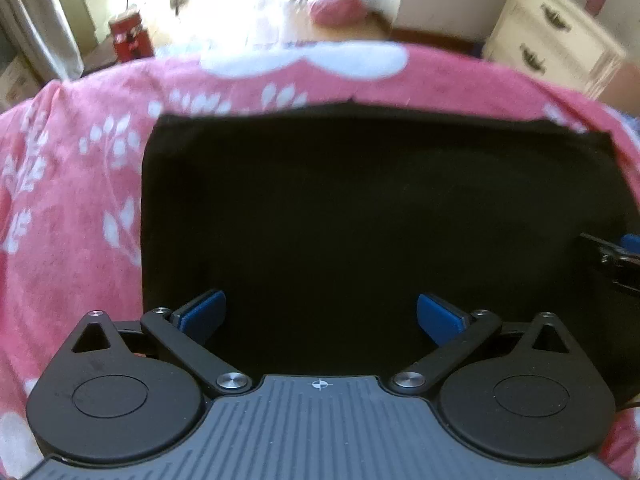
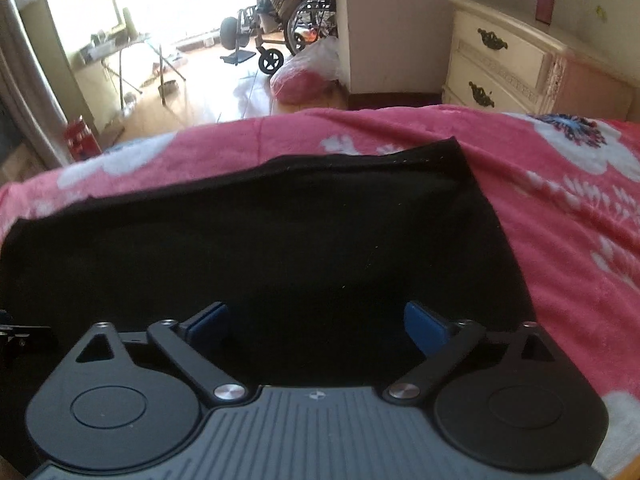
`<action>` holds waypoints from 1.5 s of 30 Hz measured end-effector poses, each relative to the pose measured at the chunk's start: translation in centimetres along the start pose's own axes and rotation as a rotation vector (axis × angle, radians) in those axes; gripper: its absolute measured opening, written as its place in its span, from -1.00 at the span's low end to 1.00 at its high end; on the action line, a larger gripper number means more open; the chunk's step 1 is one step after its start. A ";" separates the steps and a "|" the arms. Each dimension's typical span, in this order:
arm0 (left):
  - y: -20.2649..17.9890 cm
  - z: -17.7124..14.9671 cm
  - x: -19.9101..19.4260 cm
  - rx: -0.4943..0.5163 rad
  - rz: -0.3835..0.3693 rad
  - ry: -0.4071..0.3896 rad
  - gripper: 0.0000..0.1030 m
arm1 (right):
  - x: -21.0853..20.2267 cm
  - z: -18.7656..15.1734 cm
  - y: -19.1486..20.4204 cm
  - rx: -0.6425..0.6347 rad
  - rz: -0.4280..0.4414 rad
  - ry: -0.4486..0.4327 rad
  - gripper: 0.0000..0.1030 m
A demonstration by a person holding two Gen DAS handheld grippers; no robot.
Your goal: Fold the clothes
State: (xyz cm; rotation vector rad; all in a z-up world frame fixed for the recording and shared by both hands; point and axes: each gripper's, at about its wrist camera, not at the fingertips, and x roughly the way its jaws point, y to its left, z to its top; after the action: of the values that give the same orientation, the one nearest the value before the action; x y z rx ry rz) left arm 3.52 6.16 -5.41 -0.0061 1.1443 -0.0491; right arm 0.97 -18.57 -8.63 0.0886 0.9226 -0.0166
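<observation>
A black garment (image 1: 340, 208) lies flat on a pink blanket with white flowers (image 1: 72, 184), in a roughly rectangular shape. My left gripper (image 1: 320, 312) hangs over its near edge, jaws spread wide, blue pads (image 1: 202, 312) clear of the cloth with nothing between them. In the right wrist view the same black garment (image 2: 280, 248) fills the middle, its far right corner on the pink blanket (image 2: 560, 220). My right gripper (image 2: 316, 320) is open too, above the near part of the cloth. The right gripper's tip shows at the right edge of the left view.
Beyond the bed's far edge lies a wooden floor with a pink bundle (image 2: 300, 80) and a wheelchair (image 2: 288, 28). A cream chest of drawers (image 2: 508, 64) stands at the right against the wall. A red box (image 2: 82, 136) sits at the left by a door.
</observation>
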 end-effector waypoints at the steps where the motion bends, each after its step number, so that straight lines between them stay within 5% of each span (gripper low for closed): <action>1: 0.0 -0.2 0.1 0.008 0.007 0.002 1.00 | 0.1 -0.1 0.2 -0.013 -0.006 0.004 1.00; 45: -0.7 0.0 0.9 -0.014 0.047 0.051 1.00 | 0.9 -0.5 0.5 -0.022 -0.025 0.020 1.00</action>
State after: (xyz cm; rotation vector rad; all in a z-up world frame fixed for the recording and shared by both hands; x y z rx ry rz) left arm 3.92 5.46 -6.22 0.0098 1.1956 -0.0001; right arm 1.09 -17.98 -9.60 0.0575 0.9438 -0.0286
